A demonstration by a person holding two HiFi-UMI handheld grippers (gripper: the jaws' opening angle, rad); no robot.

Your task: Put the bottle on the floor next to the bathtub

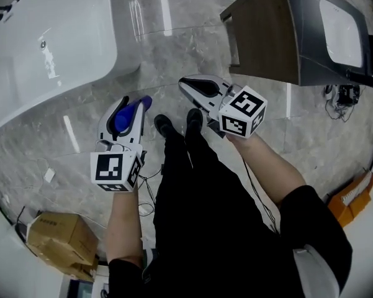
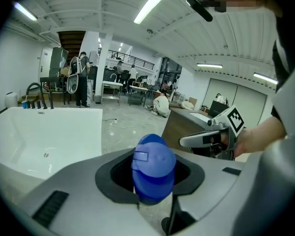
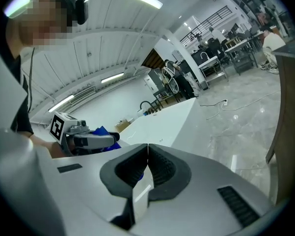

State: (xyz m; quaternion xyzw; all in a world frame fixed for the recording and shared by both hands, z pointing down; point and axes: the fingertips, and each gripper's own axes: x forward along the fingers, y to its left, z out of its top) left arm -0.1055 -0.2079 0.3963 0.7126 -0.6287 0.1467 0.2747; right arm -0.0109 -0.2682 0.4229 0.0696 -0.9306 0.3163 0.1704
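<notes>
Seen from above, a standing person holds the left gripper (image 1: 132, 108) clamped around a blue bottle (image 2: 153, 168), its rounded cap poking out beyond the jaws. The bottle is carried above the grey marble floor (image 1: 192, 48), with the white bathtub (image 1: 49, 48) to the far left. The right gripper (image 3: 147, 154) is empty, jaws pressed together, near a brown cabinet (image 1: 267, 36) at far right.

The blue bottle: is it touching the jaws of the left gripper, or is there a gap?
Touching. The left gripper view shows the blue bottle wedged between the jaws of the left gripper, both pads against its sides.
</notes>
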